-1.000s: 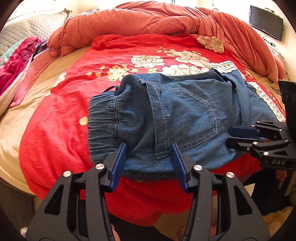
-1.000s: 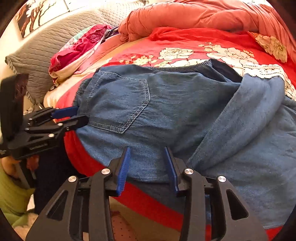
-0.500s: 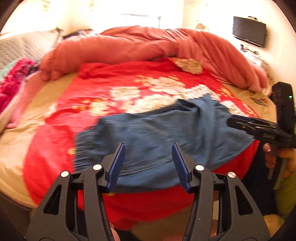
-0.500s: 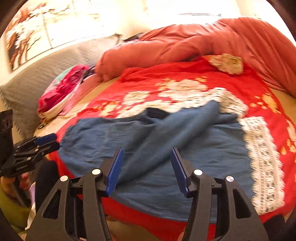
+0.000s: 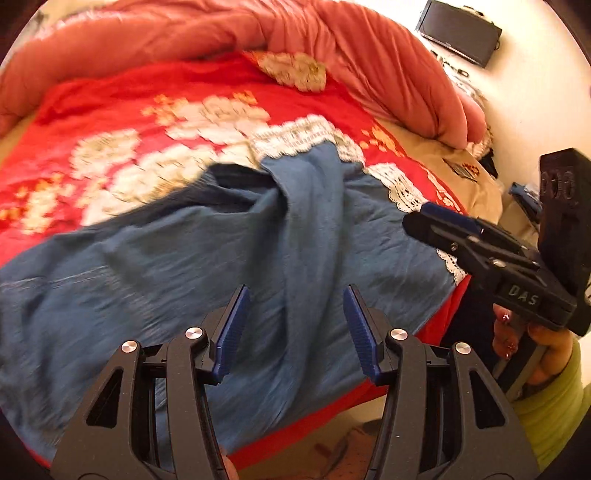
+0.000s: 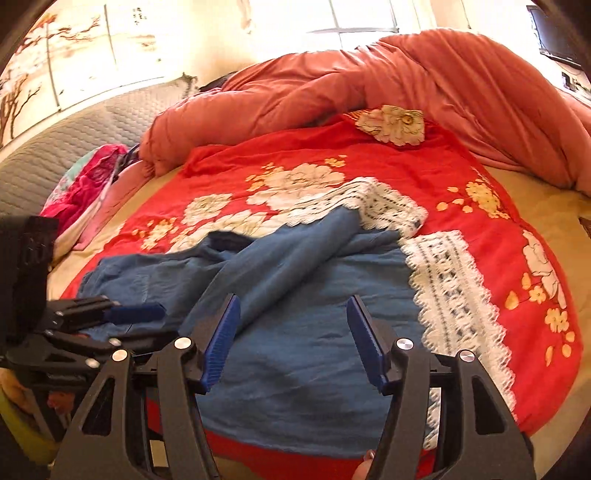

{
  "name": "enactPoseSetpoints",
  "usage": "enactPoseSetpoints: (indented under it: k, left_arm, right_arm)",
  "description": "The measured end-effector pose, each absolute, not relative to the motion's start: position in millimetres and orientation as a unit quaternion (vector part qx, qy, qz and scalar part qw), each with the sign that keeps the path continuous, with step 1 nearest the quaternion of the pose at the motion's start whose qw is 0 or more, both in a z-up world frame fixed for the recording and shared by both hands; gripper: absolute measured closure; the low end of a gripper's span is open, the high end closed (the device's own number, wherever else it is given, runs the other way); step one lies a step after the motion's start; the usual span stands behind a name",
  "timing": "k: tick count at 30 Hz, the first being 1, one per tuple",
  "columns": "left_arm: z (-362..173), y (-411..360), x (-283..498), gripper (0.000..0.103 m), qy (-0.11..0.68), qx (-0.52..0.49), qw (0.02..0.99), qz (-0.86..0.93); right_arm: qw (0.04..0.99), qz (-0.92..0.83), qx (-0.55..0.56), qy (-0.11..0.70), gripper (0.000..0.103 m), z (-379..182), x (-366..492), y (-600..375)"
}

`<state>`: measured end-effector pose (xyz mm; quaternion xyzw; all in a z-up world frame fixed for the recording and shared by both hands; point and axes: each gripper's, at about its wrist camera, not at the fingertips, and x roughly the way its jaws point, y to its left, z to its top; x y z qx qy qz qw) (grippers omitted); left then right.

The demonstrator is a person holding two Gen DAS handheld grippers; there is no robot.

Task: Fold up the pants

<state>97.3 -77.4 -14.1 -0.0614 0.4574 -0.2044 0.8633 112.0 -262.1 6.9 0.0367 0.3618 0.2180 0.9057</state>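
Blue denim pants (image 5: 221,258) lie spread on the red floral bedspread (image 5: 110,110), one leg folded diagonally over the rest; they also show in the right wrist view (image 6: 303,302). My left gripper (image 5: 293,325) is open and empty, just above the pants near the bed's front edge. My right gripper (image 6: 293,339) is open and empty over the pants' leg end. Each gripper shows in the other's view: the right at the right side (image 5: 436,221), the left at the left side (image 6: 147,317).
A bunched salmon duvet (image 6: 406,81) lies along the back of the bed. Pink and teal clothes (image 6: 85,184) sit by the grey headboard (image 6: 55,147). White lace trim (image 6: 454,288) borders the pants. A dark screen (image 5: 461,33) hangs on the wall.
Both grippers have pulled back from the pants' front edge and swung right toward the leg end. The left view no longer shows the waistband and pocket. Both stay open.
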Motion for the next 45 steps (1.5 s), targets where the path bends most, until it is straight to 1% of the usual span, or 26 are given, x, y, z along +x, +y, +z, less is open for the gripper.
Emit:
enactPoseSetpoints:
  k: [2, 4, 5, 7, 8, 10, 16, 21, 27, 29, 30, 31, 33, 39, 40, 45]
  left_arm:
    - [-21, -81, 111, 0.059, 0.47, -0.076, 0.854, -0.211]
    - [-23, -86, 121, 0.072, 0.466, -0.077, 0.855, -0.216]
    - [-24, -87, 125, 0.075, 0.464, -0.078, 0.855, -0.218]
    - [-30, -90, 133, 0.098, 0.464, -0.081, 0.855, -0.217]
    - [-33, -90, 136, 0.099, 0.468, -0.087, 0.851, -0.22]
    - [-40, -88, 135, 0.099, 0.466, -0.109, 0.847, -0.233]
    - [-35, -88, 122, 0.099, 0.431, -0.099, 0.854, -0.273]
    - [-40, -89, 120, 0.099, 0.435, -0.113, 0.845, -0.291]
    - [-40, -81, 123, 0.099, 0.442, -0.136, 0.837, -0.293]
    - [-39, -78, 125, 0.099, 0.442, -0.135, 0.838, -0.29]
    - [-39, -77, 125, 0.099, 0.44, -0.134, 0.84, -0.288]
    - [-38, -76, 125, 0.099, 0.44, -0.133, 0.841, -0.286]
    - [-38, -75, 125, 0.099, 0.437, -0.128, 0.845, -0.28]
    - [-39, -70, 123, 0.099, 0.432, -0.12, 0.852, -0.269]
    - [-40, -71, 124, 0.099, 0.432, -0.119, 0.853, -0.268]
    - [-39, -75, 123, 0.095, 0.425, -0.112, 0.858, -0.266]
  right_arm:
    - [0.907, 0.211, 0.028, 0.363, 0.044, 9, 122, -263]
    - [0.909, 0.205, 0.016, 0.363, 0.044, 11, 130, -262]
    - [0.908, 0.203, 0.007, 0.366, 0.044, 11, 137, -259]
    - [0.907, 0.201, -0.007, 0.369, 0.044, 13, 152, -253]
    - [0.906, 0.203, -0.014, 0.371, 0.044, 13, 160, -249]
    - [0.902, 0.208, -0.025, 0.379, 0.044, 14, 176, -238]
    - [0.879, 0.226, -0.06, 0.415, 0.044, 5, 227, -192]
    - [0.862, 0.21, -0.111, 0.448, 0.044, -17, 268, -151]
    - [0.848, 0.161, -0.139, 0.486, 0.045, -45, 305, -134]
    - [0.848, 0.152, -0.149, 0.485, 0.06, -49, 309, -133]
    - [0.85, 0.146, -0.15, 0.484, 0.072, -50, 311, -135]
    - [0.851, 0.143, -0.142, 0.484, 0.081, -50, 312, -139]
    - [0.858, 0.143, -0.12, 0.478, 0.092, -46, 313, -148]
    - [0.875, 0.159, -0.001, 0.457, 0.094, -19, 297, -199]
    - [0.878, 0.16, 0.016, 0.45, 0.095, -12, 291, -210]
    - [0.89, 0.157, 0.094, 0.417, 0.095, 16, 255, -264]
